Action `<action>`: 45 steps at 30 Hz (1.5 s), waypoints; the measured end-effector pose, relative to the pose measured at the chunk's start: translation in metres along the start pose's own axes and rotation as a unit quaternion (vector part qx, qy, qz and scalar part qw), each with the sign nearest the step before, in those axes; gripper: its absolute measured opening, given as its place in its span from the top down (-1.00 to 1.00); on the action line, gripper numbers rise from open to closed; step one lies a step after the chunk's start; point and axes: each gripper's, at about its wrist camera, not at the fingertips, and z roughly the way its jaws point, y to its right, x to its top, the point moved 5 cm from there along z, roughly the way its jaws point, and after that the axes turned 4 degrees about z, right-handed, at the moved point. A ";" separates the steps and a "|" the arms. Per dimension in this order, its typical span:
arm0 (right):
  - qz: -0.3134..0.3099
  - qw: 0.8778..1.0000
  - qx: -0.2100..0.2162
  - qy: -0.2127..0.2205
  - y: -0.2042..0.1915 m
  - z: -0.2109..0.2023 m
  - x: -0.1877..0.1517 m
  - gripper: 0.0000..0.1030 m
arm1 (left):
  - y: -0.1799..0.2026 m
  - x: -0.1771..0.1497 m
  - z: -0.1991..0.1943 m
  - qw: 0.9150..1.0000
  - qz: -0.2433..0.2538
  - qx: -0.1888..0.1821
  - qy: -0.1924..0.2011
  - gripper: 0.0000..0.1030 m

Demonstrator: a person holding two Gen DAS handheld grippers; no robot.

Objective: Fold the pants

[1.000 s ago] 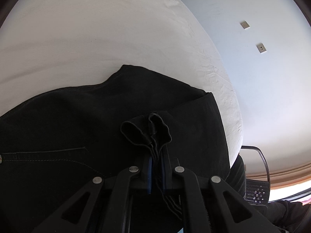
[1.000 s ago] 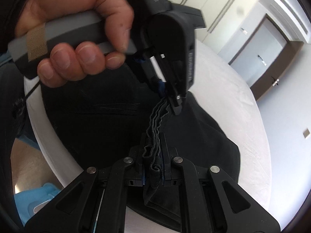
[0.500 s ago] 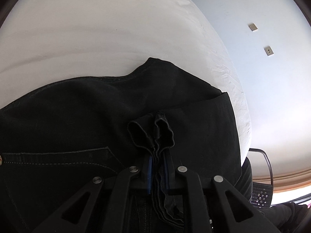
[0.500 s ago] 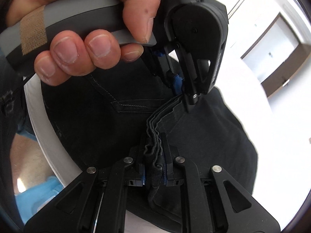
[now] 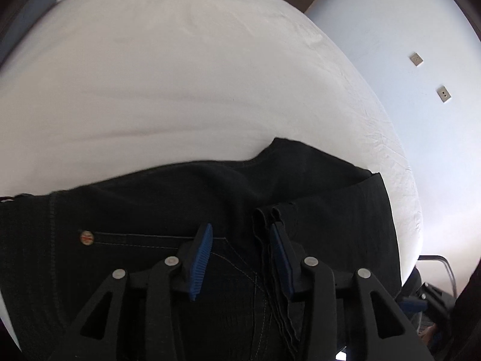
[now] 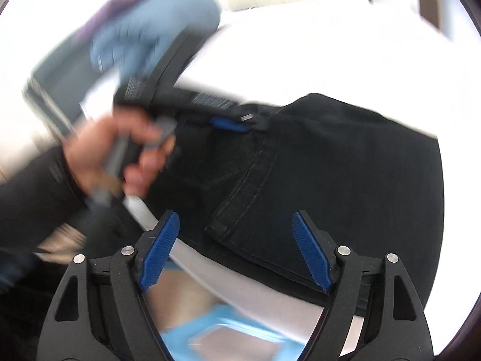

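Jaws of the left gripper [image 5: 240, 258] are opening, with a bunched hem of the black pants [image 5: 315, 195] lying against its right pad, no longer pinched. Jaws of the right gripper [image 6: 237, 249] are opening too, spread wide above the cloth with nothing pressed between them. Pants lie folded at the near edge of the bed [image 5: 180, 75], close to its near right corner, on a smooth white sheet wrinkled along the right edge. Pale wall [image 5: 405, 30] with two small plates rises beyond; a dark door frame stands behind. Left hand [image 6: 120, 153], blurred, grips its handle.
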 end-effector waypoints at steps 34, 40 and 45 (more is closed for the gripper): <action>0.219 0.954 0.178 -0.102 0.180 0.016 -0.006 0.44 | 0.109 -0.079 0.041 0.981 0.137 0.139 -0.020 0.53; 0.194 0.962 0.160 -0.109 0.167 -0.003 -0.041 0.44 | 0.105 -0.082 0.038 0.982 0.132 0.138 -0.013 0.53; 0.213 0.957 0.159 -0.115 0.164 -0.015 -0.064 0.44 | 0.101 -0.084 0.034 0.985 0.113 0.128 -0.006 0.54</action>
